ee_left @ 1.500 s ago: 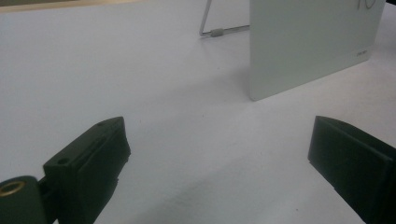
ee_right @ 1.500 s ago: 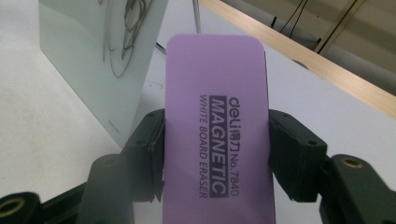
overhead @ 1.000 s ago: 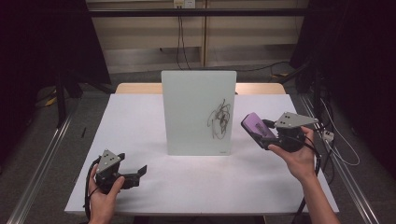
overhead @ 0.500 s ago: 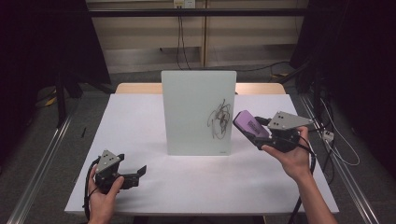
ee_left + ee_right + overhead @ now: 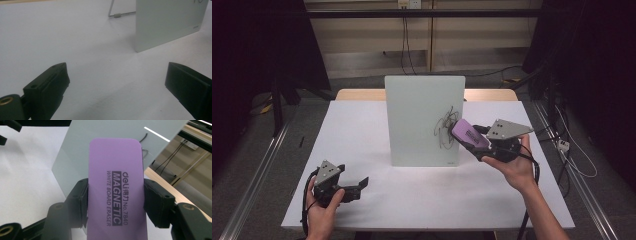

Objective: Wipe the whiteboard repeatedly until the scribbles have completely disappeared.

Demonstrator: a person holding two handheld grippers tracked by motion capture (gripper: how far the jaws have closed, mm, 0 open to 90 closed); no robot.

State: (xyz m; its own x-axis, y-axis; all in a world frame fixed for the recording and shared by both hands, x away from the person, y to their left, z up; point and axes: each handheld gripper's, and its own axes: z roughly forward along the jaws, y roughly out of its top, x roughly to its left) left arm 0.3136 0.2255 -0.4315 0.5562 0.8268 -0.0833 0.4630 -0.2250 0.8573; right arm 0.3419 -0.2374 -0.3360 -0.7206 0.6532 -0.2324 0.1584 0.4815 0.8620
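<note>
Right claw clenches the purple magnetic whiteboard eraser against the scribbled upright white board, probably for wiping; left claw, released, idles near the bench's front-left corner.

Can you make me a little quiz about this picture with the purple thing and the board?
1. True or false: the right gripper is clamped on the purple eraser.
2. What is drawn on the whiteboard? A) black scribble B) red circle C) nothing
3. Fill in: the left gripper sits low over the white table with its jaws ____.

Key: 1 true. 2 A; the scribble is near the board's right edge, by the eraser. 3 open, holding nothing.
</note>
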